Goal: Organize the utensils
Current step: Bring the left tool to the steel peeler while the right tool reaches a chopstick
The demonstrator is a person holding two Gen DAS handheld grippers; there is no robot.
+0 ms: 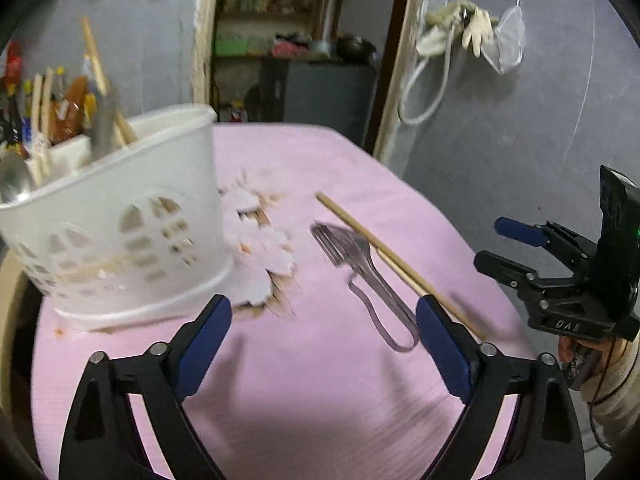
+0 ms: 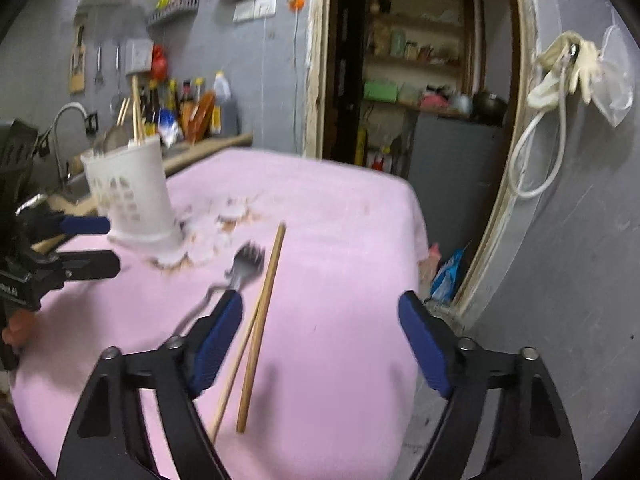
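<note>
A white slotted utensil holder stands on the pink cloth at the left, with chopsticks and a spoon sticking out of it. A metal fork lies on the cloth to its right, and a pair of wooden chopsticks lies alongside the fork. My left gripper is open just short of the fork's handle, with nothing between its pads. My right gripper is open above the table's right part. The chopsticks lie on the cloth by its left finger, and the fork is just beyond that finger. Each gripper shows in the other's view: right gripper, left gripper.
The pink cloth is worn through in a ragged patch beside the holder. The table drops off at its right edge toward a doorway with shelves. A sink tap and bottles stand behind the table on the left.
</note>
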